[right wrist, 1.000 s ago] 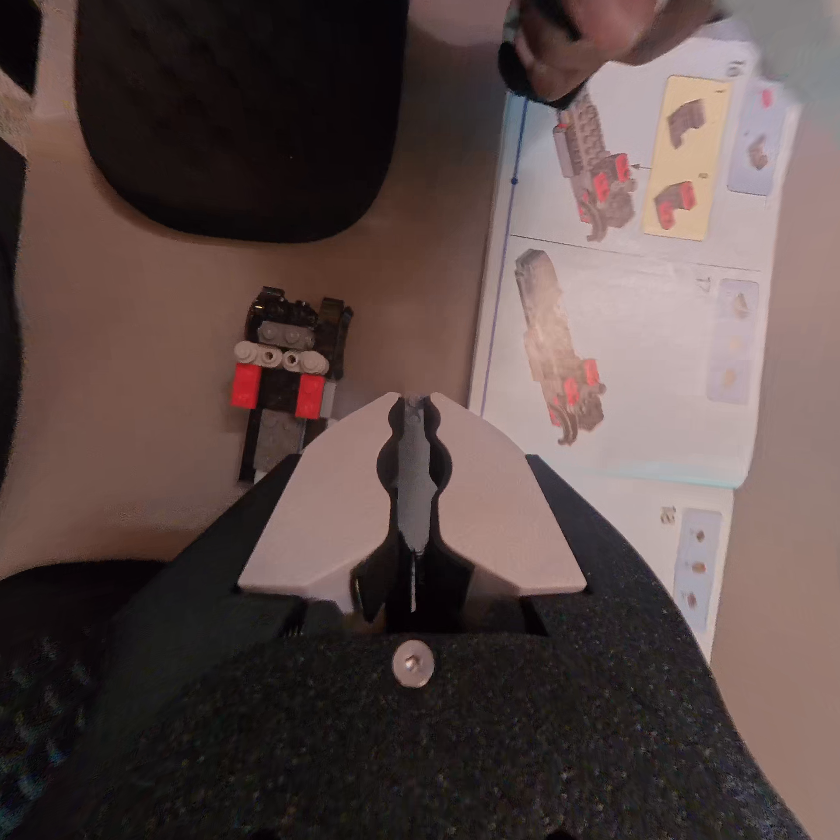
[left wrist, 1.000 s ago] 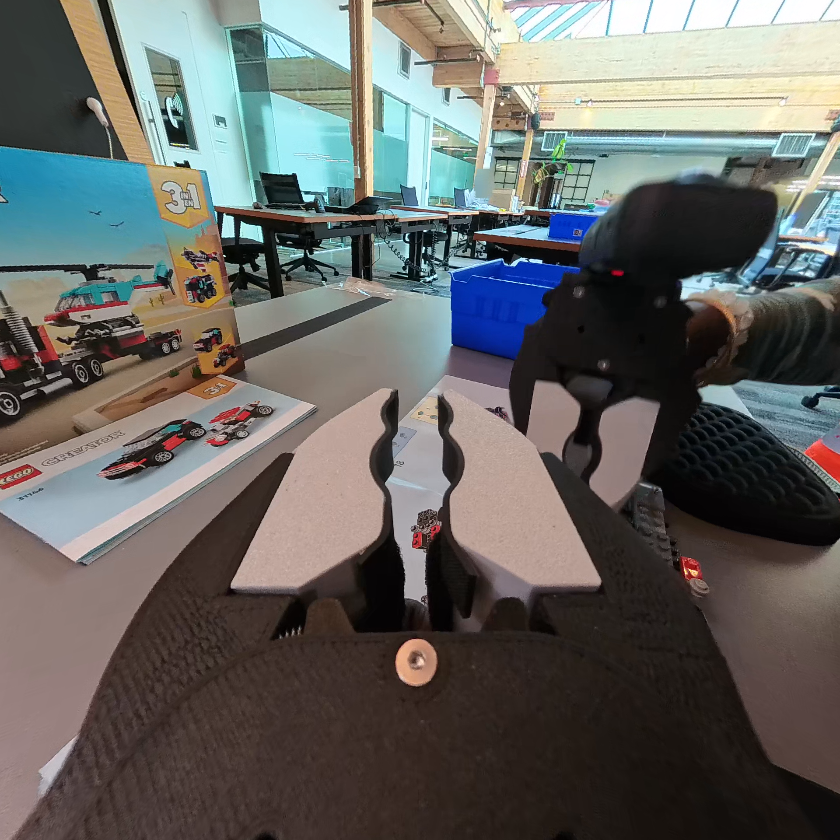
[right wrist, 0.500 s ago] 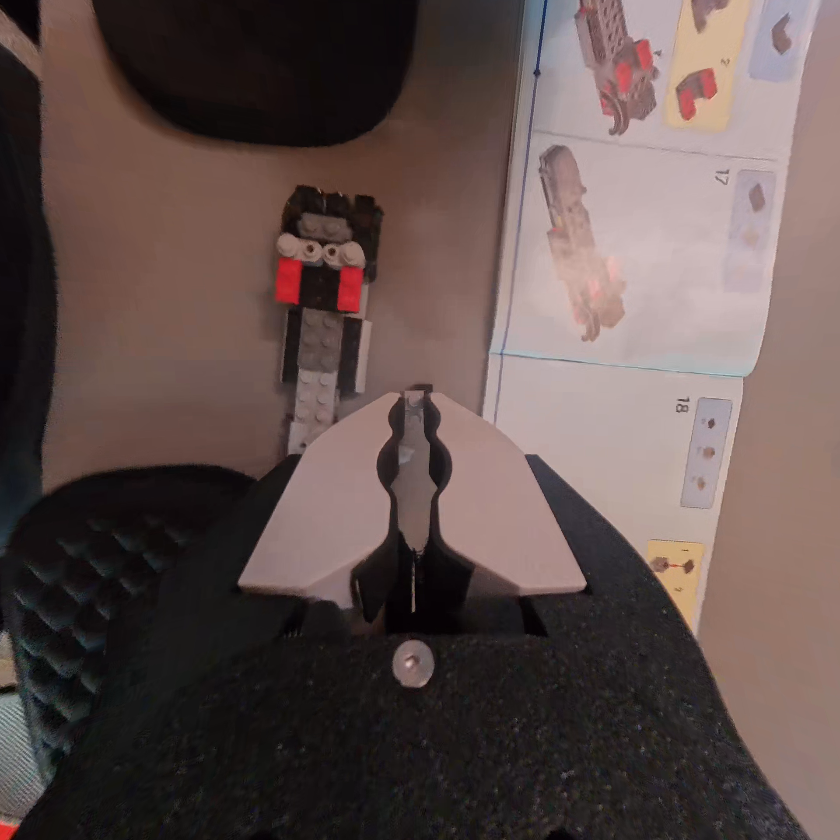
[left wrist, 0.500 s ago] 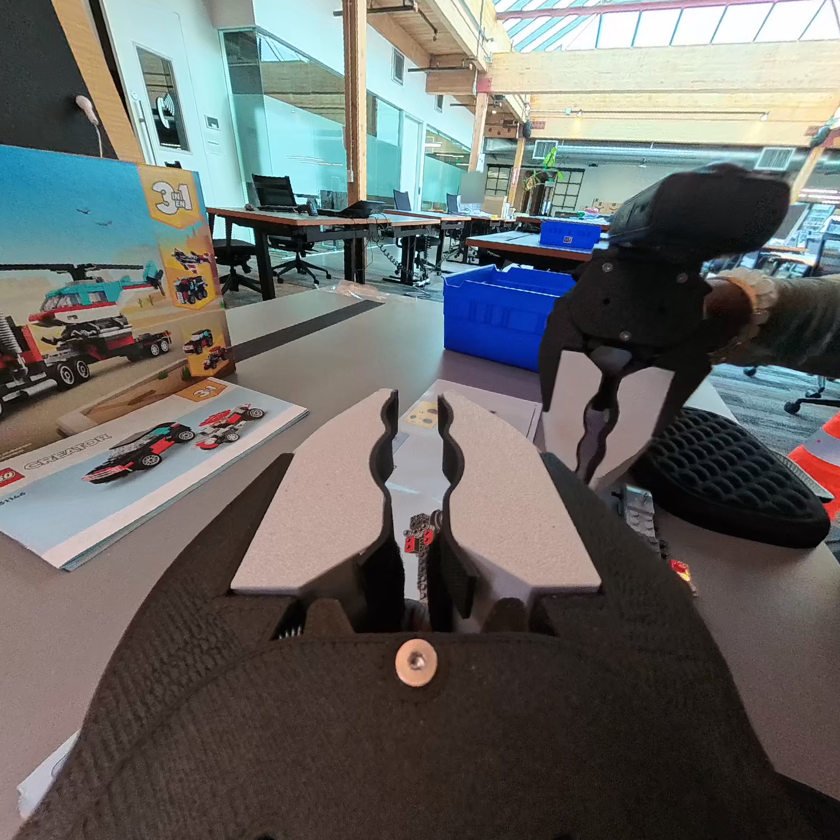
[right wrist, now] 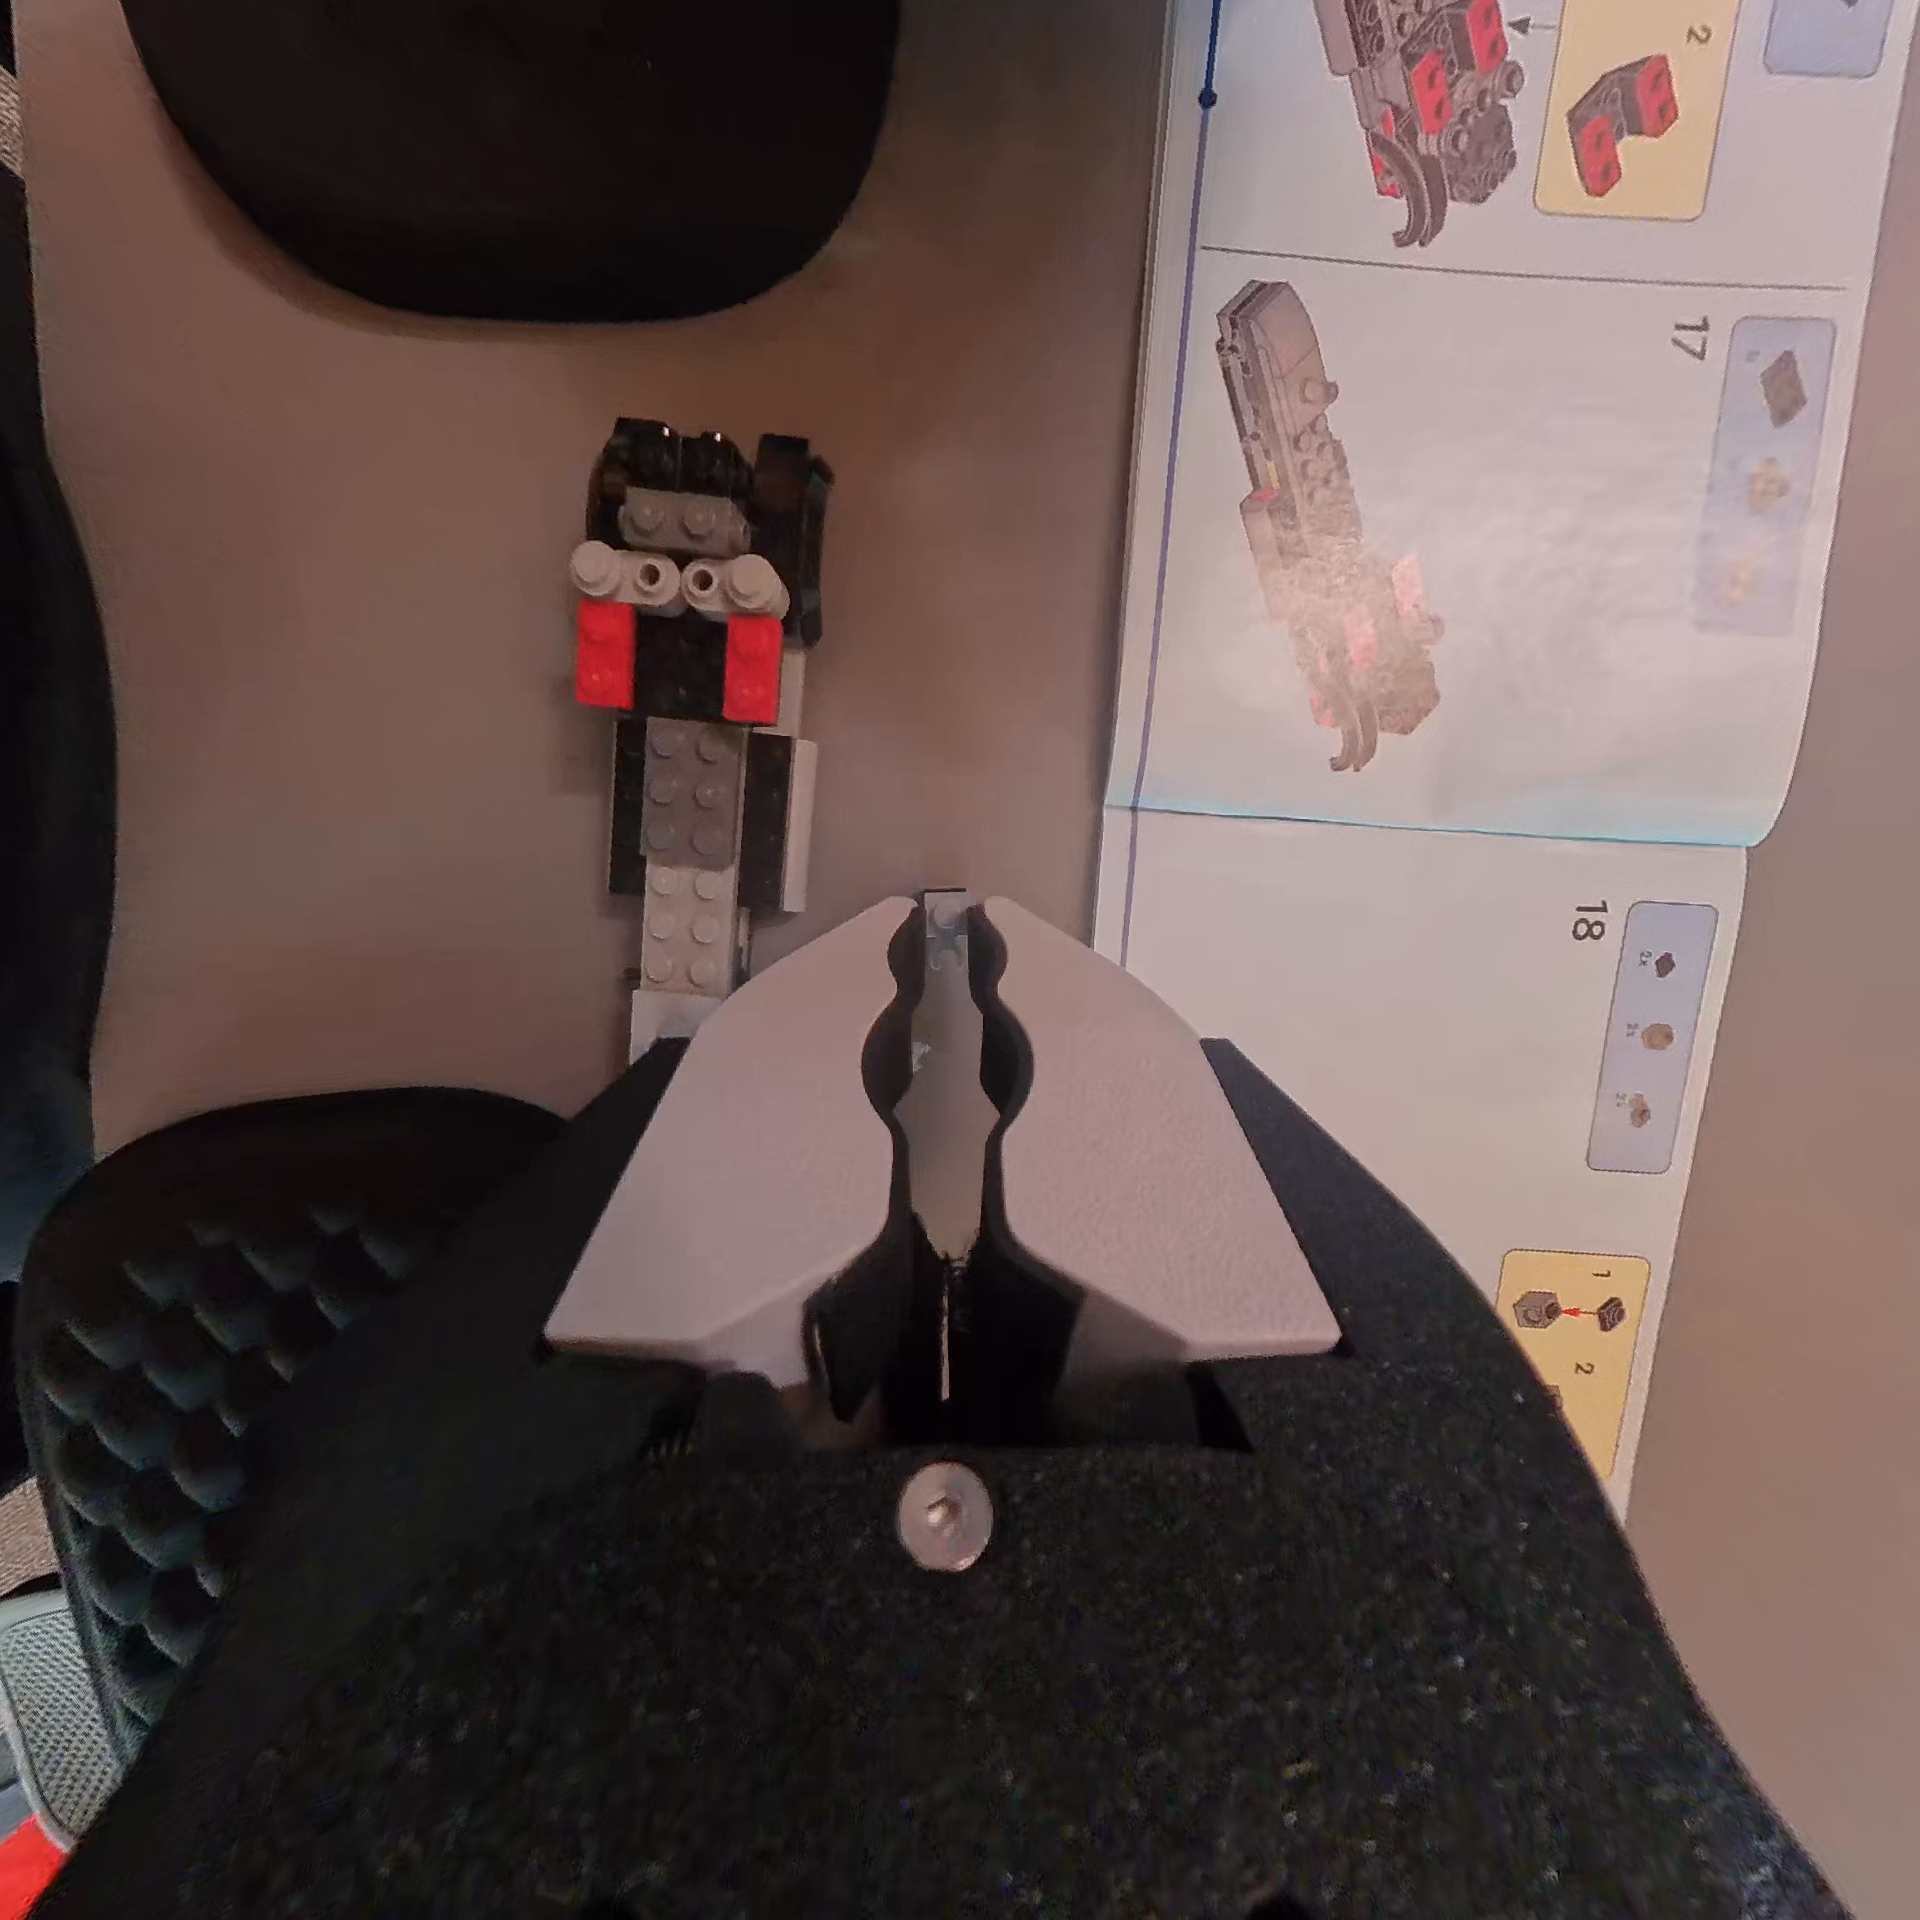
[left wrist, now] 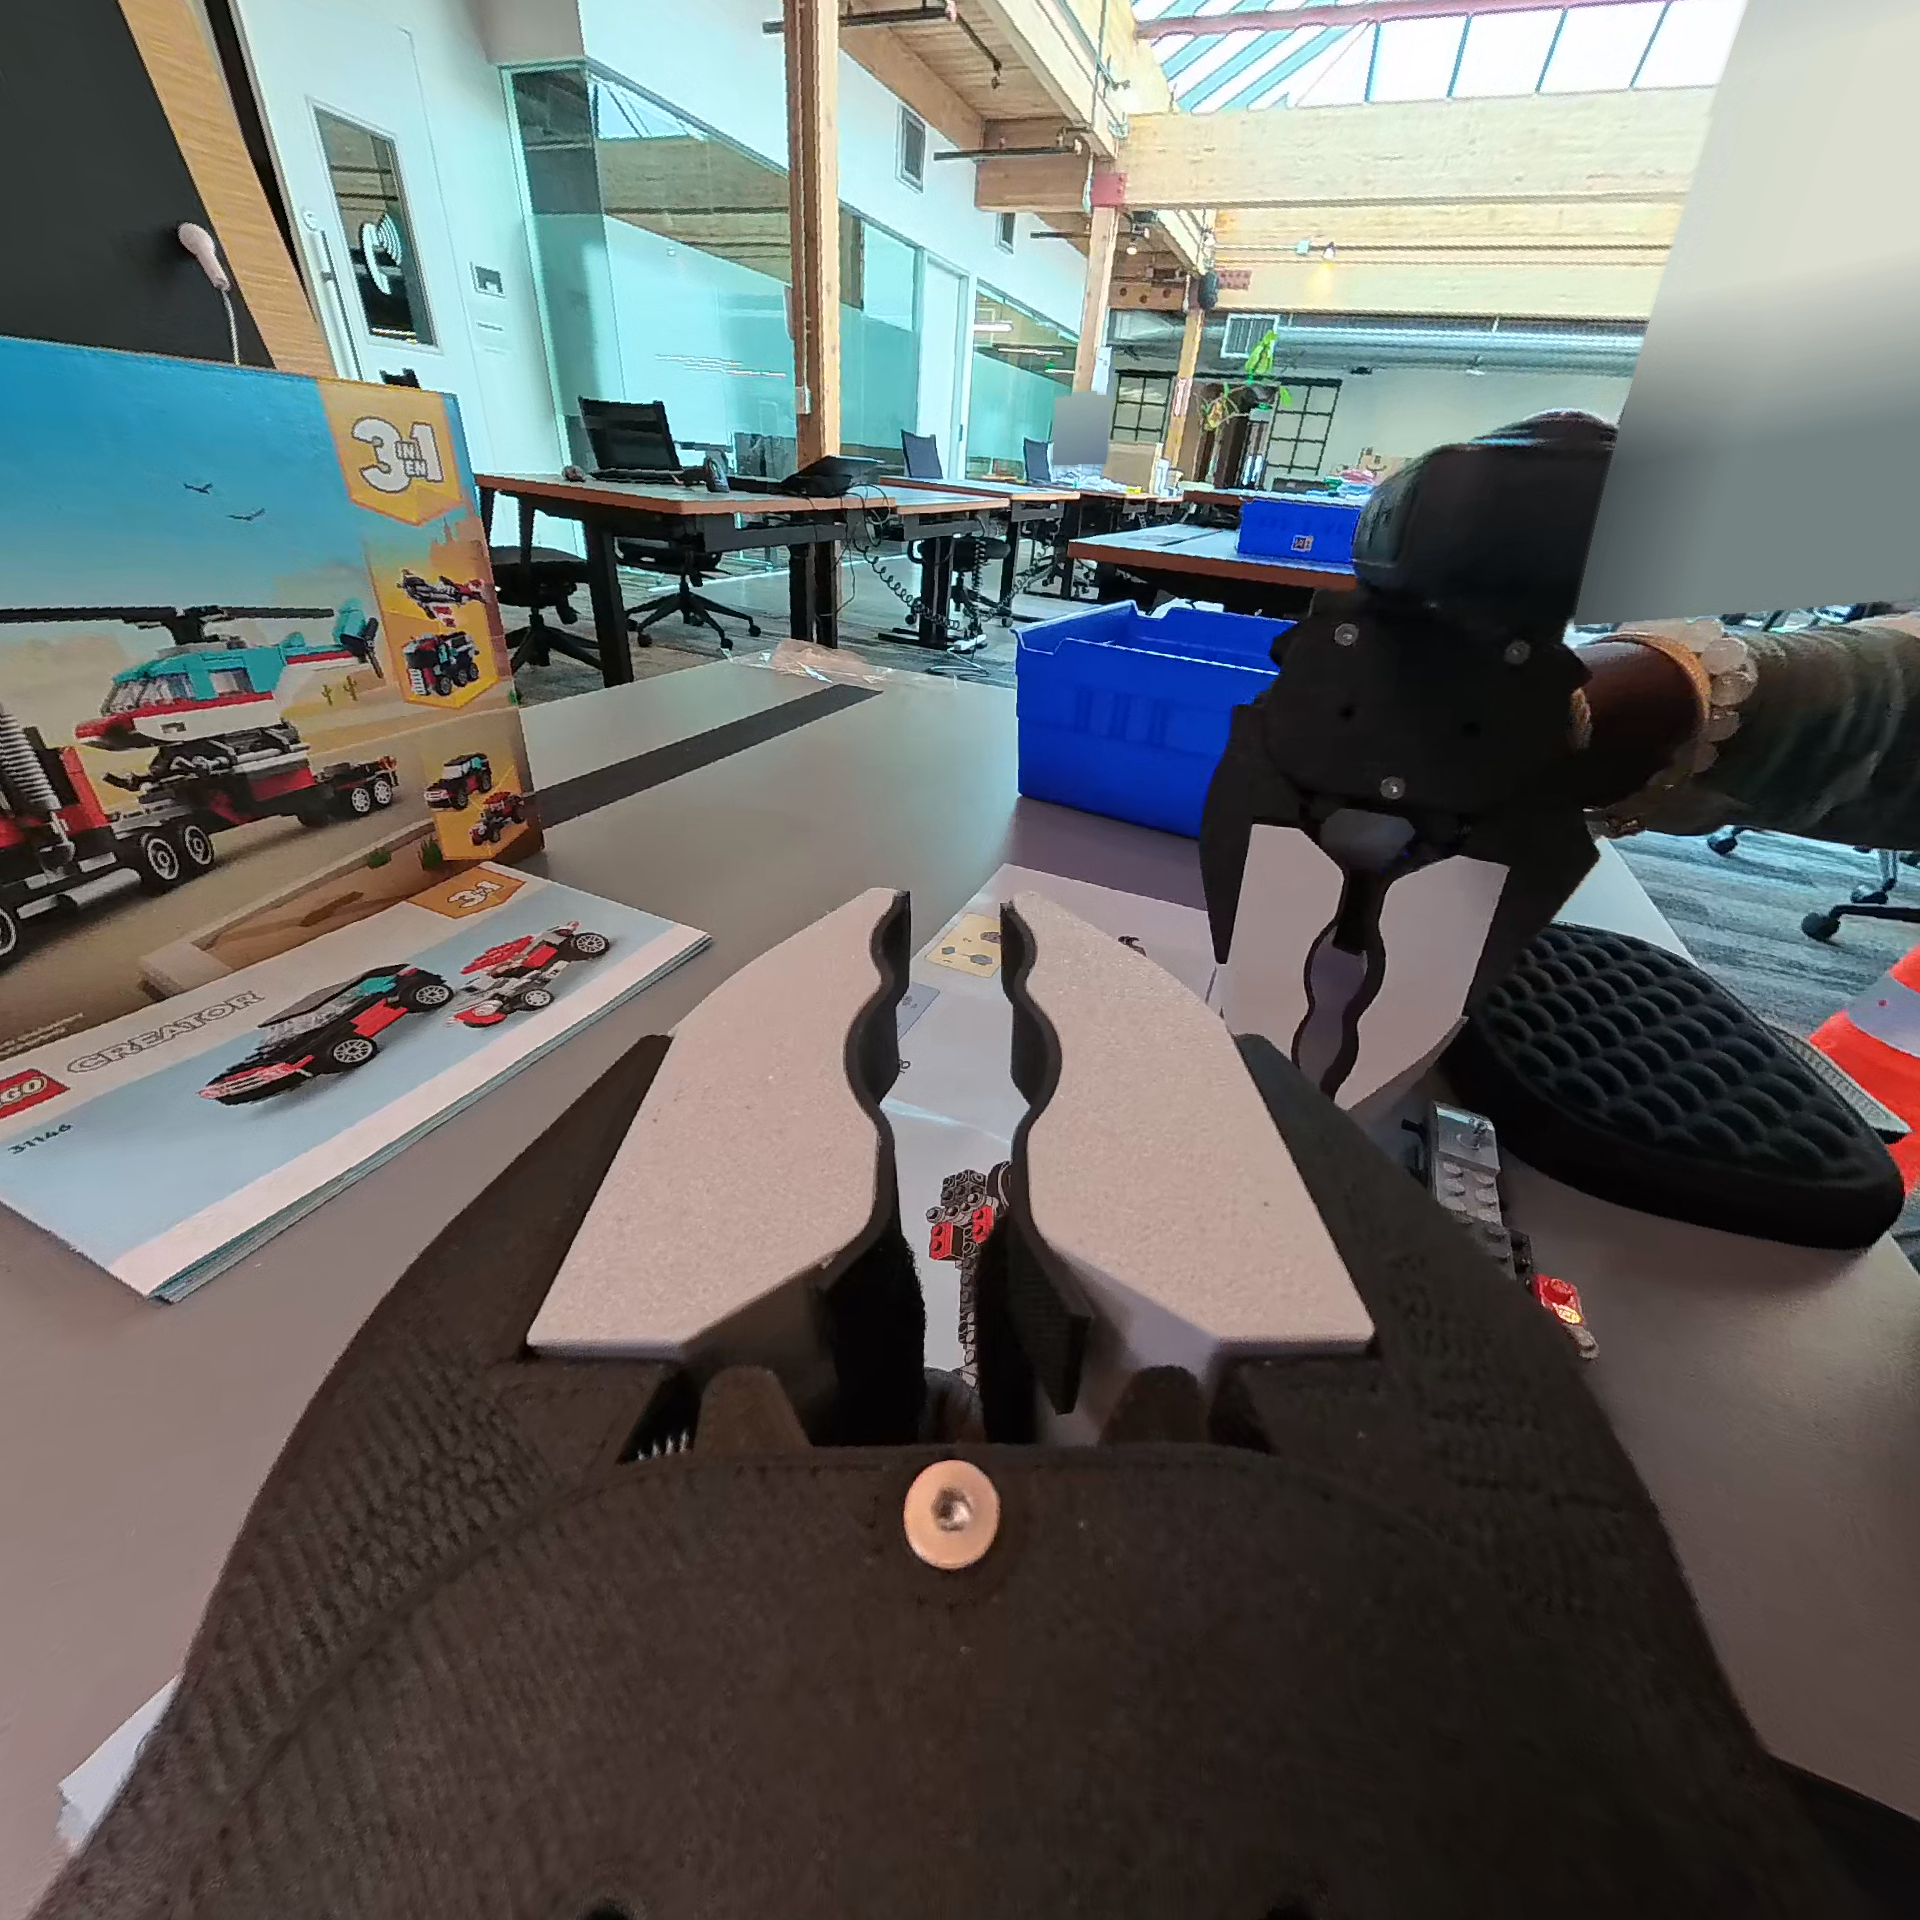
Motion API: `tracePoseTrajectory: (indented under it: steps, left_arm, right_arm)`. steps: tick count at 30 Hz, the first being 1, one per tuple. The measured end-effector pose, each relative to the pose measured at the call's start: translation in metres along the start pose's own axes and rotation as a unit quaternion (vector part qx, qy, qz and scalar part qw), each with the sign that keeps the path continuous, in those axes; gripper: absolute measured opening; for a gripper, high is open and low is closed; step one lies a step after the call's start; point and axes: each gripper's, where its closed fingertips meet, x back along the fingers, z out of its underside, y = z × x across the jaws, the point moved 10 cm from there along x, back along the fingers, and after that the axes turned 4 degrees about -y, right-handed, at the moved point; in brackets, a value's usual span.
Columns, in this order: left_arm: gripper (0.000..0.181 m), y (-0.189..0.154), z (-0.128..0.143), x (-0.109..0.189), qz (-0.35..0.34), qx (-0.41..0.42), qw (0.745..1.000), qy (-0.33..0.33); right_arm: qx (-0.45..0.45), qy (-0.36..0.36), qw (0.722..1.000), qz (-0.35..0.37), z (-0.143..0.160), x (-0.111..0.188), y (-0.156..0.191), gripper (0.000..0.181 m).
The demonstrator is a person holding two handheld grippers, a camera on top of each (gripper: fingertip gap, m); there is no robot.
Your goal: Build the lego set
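A partly built lego model (right wrist: 691, 717) of black, grey and red bricks lies flat on the grey table; its end also shows in the left wrist view (left wrist: 1465, 1174). My right gripper (right wrist: 943, 909) is shut on a thin grey lego plate (right wrist: 943, 997), held just right of the model's near end and above the table. In the left wrist view the right gripper (left wrist: 1335, 1081) points down over the model. My left gripper (left wrist: 951, 914) is slightly open and empty, above the open instruction booklet (left wrist: 966, 1122), which also shows in the right wrist view (right wrist: 1455, 520).
The lego box (left wrist: 208, 675) stands at the left with a closed booklet (left wrist: 312, 1060) in front. A blue bin (left wrist: 1122, 707) sits at the back. Black textured pads (right wrist: 499, 135) (right wrist: 208, 1299) lie at both ends of the model; one shows in the left wrist view (left wrist: 1662, 1081). My hands' fingertips stand some 15 cm from each other.
My right gripper, still shut on the grey plate, has drawn back along the model, so its whole length now shows. The left gripper has stayed slightly open.
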Motion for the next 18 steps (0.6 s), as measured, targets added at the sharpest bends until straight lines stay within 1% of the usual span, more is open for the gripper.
tracePoseTrajectory:
  steps: [10, 18]
  left_arm:
    - [0.016, 0.0004, 0.0002, 0.0003, 0.000, 0.002, 1.000, 0.000]
    - [0.017, 0.0003, 0.0002, 0.0002, 0.001, 0.003, 1.000, 0.000]
  right_arm:
    - [0.010, 0.009, 1.000, -0.005, -0.0017, -0.0016, -0.0006, 0.008]
    - [0.005, -0.016, 1.000, -0.015, 0.0039, -0.0011, -0.0023, 0.008]
